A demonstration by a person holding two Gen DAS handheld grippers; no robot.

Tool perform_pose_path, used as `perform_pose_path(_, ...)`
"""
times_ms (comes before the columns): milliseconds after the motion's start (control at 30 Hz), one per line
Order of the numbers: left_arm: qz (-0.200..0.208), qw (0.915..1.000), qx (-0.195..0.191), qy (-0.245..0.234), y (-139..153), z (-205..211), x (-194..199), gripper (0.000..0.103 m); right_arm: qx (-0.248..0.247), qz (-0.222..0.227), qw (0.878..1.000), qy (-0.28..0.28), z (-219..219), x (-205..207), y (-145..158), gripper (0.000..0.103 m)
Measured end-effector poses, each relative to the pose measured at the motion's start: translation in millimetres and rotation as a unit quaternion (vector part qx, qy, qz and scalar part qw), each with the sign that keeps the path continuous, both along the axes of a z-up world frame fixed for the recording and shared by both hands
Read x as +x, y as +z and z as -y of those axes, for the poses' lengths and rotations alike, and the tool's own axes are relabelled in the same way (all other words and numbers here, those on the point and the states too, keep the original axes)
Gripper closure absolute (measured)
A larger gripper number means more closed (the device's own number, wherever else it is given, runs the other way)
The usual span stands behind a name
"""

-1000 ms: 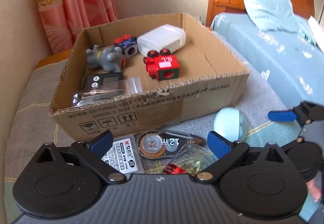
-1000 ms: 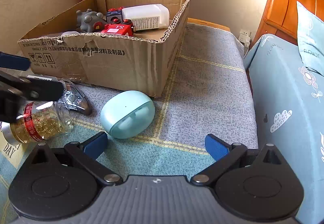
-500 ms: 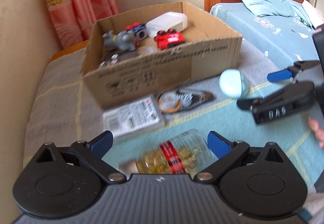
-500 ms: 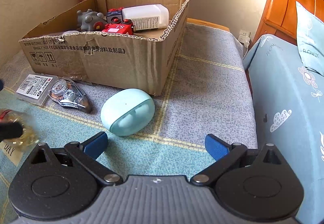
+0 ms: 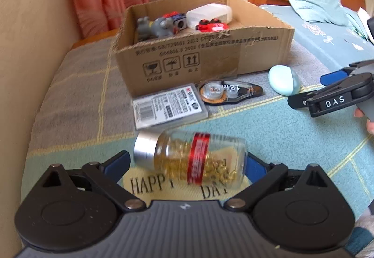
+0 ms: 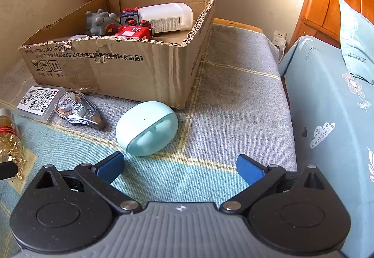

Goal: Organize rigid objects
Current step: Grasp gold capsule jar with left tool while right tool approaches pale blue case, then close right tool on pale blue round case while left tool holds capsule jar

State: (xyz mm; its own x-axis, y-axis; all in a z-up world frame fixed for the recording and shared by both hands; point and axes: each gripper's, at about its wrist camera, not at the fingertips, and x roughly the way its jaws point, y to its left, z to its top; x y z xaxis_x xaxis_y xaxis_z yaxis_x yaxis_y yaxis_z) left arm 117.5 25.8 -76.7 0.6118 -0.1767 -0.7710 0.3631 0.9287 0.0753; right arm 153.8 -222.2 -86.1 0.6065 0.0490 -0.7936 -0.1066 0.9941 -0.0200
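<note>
Both grippers gape wide and empty — the left gripper [image 5: 187,162] straddles the capsule bottle [image 5: 196,160], the right gripper [image 6: 180,167] faces the mint case [image 6: 146,128].

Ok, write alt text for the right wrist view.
The open right gripper points at a pale blue oval case lying on a checked cloth in front of a cardboard box of toys. A correction tape and a labelled flat pack lie left of the case.
</note>
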Motion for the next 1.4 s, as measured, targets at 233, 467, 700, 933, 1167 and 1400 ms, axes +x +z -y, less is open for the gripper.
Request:
perform_pose_path(233, -0.009, 0.9997, -0.009, -0.020, -4, 0, 6, 0.010, 0.001, 0.001, 1.000, -0.008, -1, -2, 0, 0.000)
perform_pose_path(467, -0.014, 0.9996, -0.025, -0.002, -4, -9, 9, 0.010, 0.027, -0.002, 0.998, 0.051, -23, -6, 3, 0.000)
perform_pose_path(700, -0.016, 0.9994, -0.032, -0.001, -4, -12, 10, 0.010, 0.047, 0.010, 0.995, 0.090, -42, -2, 5, 0.005)
perform_pose_path(933, -0.020, 0.9990, -0.040, 0.000, -3, -13, 12, 0.010, 0.060, 0.014, 0.995, 0.076, -37, 13, 11, 0.016)
perform_pose_path(1167, -0.020, 0.9990, -0.039, 0.002, -4, -13, 13, 0.010, 0.047, 0.021, 0.998, 0.028, -31, 21, 14, 0.020)
perform_pose_path(1400, -0.021, 0.9992, -0.034, 0.000, -4, -11, 12, 0.010, 0.029, 0.028, 0.999, 0.006, -26, 23, 13, 0.020)
